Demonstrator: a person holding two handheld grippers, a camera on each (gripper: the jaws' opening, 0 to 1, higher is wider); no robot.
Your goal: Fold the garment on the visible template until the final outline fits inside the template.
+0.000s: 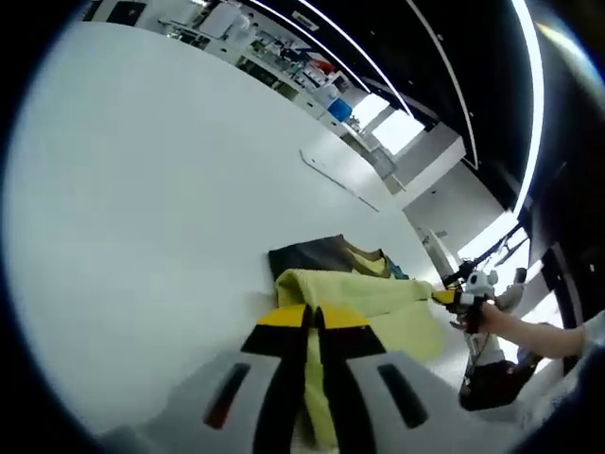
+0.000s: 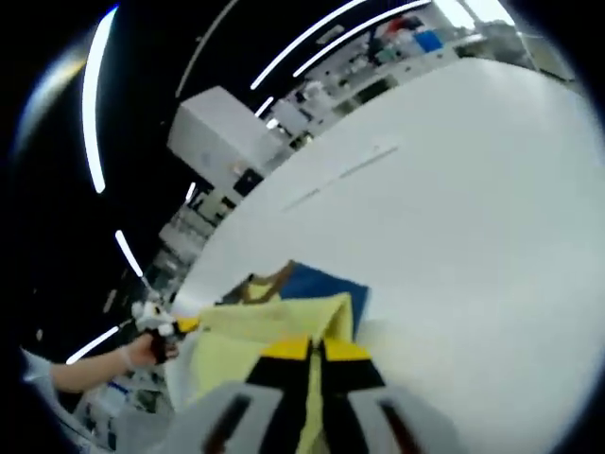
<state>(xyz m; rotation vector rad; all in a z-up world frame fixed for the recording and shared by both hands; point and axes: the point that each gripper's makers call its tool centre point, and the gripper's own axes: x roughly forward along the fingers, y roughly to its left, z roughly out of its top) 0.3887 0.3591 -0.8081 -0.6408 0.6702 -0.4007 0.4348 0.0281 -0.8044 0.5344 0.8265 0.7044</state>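
Both jaws of the left hand-held gripper (image 1: pixel 315 319) are pressed together on a fold of the yellow garment (image 1: pixel 378 303), and the right hand-held gripper (image 2: pixel 317 348) is doing the same on its own edge — two pinches, cloth stretched between them above the white desk (image 1: pixel 161 218). The dark template (image 1: pixel 317 255) lies flat on the desk just beyond the yellow fabric, partly covered by it; in the right gripper view it reads as a blue panel (image 2: pixel 326 284) peeking out behind the cloth.

Here's the worry: the pinches look thin, right at the fabric's edge, so a sharp pull could slip one corner free and let the fold collapse. The template also looks loose on the desk — dragging the garment across it could shove it askew, and then the outline has nothing true to match. And with the cloth hiding part of the template, lowering blind risks an overhang on the far side. Uneven tension between the two hands would skew the crease.
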